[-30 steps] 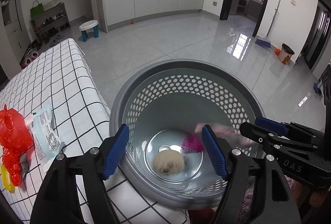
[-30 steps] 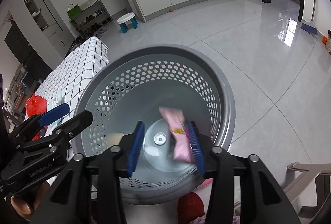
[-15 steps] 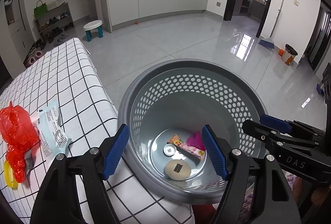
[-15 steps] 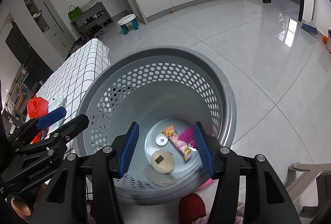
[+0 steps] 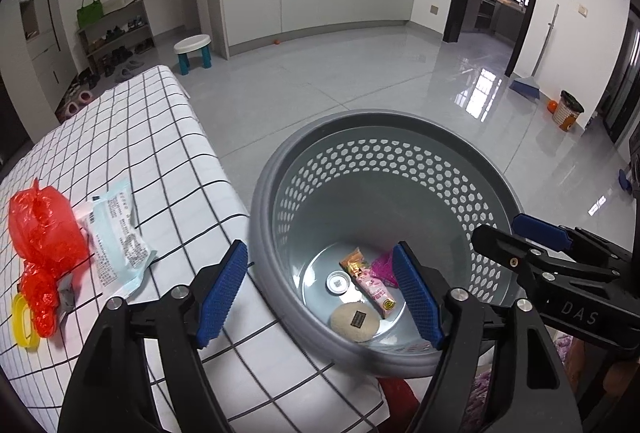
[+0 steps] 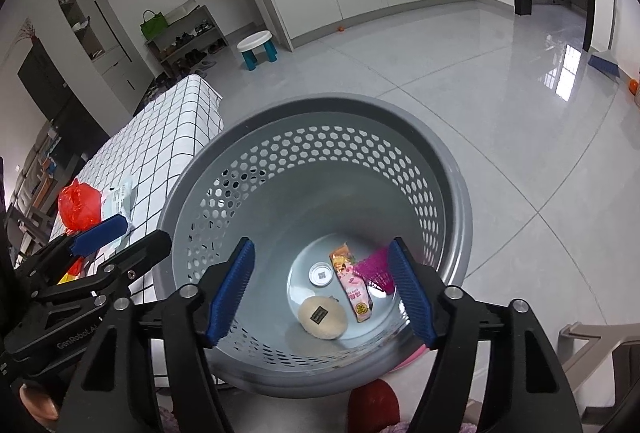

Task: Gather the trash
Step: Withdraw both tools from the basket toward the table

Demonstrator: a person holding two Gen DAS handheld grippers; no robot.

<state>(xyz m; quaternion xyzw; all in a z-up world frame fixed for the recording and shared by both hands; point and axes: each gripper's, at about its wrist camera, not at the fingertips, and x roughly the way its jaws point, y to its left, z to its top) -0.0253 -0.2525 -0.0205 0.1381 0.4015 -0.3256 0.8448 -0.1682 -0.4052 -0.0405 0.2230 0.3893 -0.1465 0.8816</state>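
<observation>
Both grippers hover over the grey basket (image 5: 384, 137), and neither holds anything. The right gripper (image 6: 322, 293) has just been opening its jaws and now stands wide with only air between them; the left gripper (image 5: 320, 293) has also just opened further, its jaws wide and empty. Far below the jaws, on the basket floor, lie the pink wrapper (image 6: 354, 285), a round beige piece (image 6: 322, 317), a magenta scrap (image 6: 376, 269) and a small white disc (image 6: 321, 273), so that trash looks collected. What remains is on the table (image 5: 160, 137), away to the left of both grippers: a pale packet (image 5: 118, 233) near the edge that faces the basket, its long axis running roughly along that edge, with the red bag (image 5: 44, 233) just beside it farther from the basket, and a yellow ring (image 5: 22, 321) near the table's near edge. The left gripper is the nearer one, sitting over the table edge beside the basket rim, which looks to press against the cloth. I judge the packet the next pick; the checked cloth around it is bare, leaving open room to come down.
</observation>
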